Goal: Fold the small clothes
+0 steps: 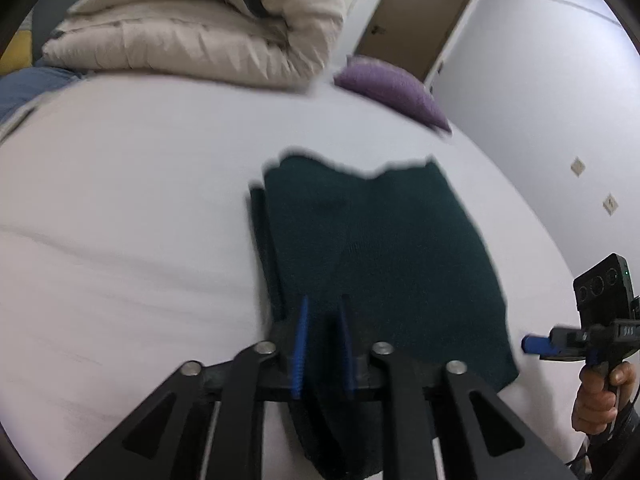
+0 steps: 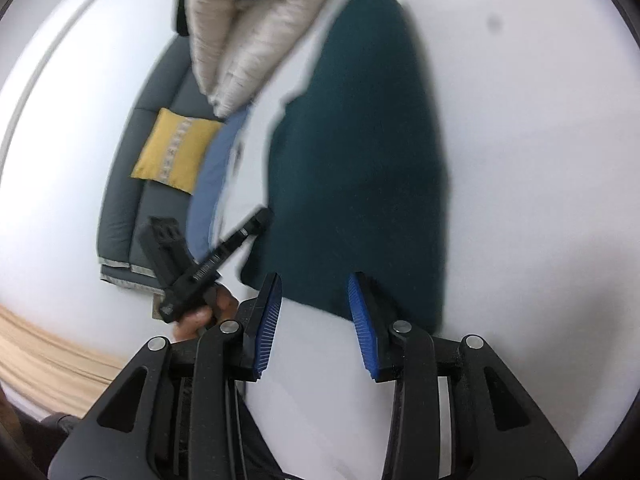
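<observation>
- Duvet (image 1: 192,20) rolled up at the far left of the bed sheet (image 1: 120,200), likely pushed back to leave open folding room in front.
- Left gripper (image 1: 324,304) low over the near left edge of the garment (image 1: 380,240), pointed down along it. Pads only a little apart, dark cloth showing through the gap, no fold seen clamped between them. Probably placed there to set or let go of an edge rather than to carry it.
- Garment itself: dark green knit, lying flat mid-bed as a compact rectangle, a narrow strip doubled along its left side. Judged partly folded, sides already turned in, far edge uneven.
- Purple cushion (image 1: 392,88) beyond the garment's far right corner, near the door, well apart from the work.
- Right gripper (image 2: 314,280) just off the garment's near right corner, above bare sheet. Pads clearly apart, nothing between them. Seemingly lined up with that corner for a next pinch.
- Right hand (image 1: 600,396) wrapped around the handle at the far right, holding the tool roughly level with the cloth's edge.
</observation>
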Tool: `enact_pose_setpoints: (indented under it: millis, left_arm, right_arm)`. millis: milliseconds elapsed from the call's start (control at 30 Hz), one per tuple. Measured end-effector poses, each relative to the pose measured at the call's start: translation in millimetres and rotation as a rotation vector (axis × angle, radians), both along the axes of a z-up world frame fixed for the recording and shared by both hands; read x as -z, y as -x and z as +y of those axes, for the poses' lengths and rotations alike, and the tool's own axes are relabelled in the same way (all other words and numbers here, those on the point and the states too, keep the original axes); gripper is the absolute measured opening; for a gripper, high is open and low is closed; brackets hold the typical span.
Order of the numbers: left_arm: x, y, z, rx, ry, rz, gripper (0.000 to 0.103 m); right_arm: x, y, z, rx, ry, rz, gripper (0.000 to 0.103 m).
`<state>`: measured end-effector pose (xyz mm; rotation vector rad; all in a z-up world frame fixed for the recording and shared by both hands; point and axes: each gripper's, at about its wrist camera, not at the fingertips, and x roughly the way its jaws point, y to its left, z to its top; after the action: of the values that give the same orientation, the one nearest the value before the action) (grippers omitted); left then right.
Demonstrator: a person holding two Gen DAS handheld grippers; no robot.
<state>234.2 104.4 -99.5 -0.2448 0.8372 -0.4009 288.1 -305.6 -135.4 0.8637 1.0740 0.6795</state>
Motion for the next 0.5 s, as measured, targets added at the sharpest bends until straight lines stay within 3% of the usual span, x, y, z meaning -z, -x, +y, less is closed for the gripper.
enact_pose_setpoints:
  millis: [67, 100, 200, 267, 367, 500]
  left_arm:
    - [-14, -6, 0, 0.002, 0.017, -0.044, 0.040]
    - [-17, -14, -2, 0.016, 0.015, -0.054, 0.047]
    - [-11, -38, -16, 0.064, -0.028, -0.058, 0.049]
    - [3, -48, -27, 0.073, -0.050, -0.020, 0.049]
    - [23, -61, -27, 0.070, -0.042, 0.025, 0.046]
    - [18, -64, -25, 0.068, -0.023, 0.027, 0.045]
  right_arm:
    - [-21, -17, -6, 0.022, -0.030, -0.041, 0.036]
    - [-29, -30, -4, 0.028, -0.034, -0.053, 0.043]
    - [-41, -74, 10, 0.035, -0.002, -0.064, 0.046]
    - [-37, -107, 23, 0.034, -0.016, -0.038, 0.046]
    - [-21, -148, 36, 0.037, 0.034, 0.011, 0.045]
    - [-9, -184, 26, 0.097, 0.033, 0.017, 0.045]
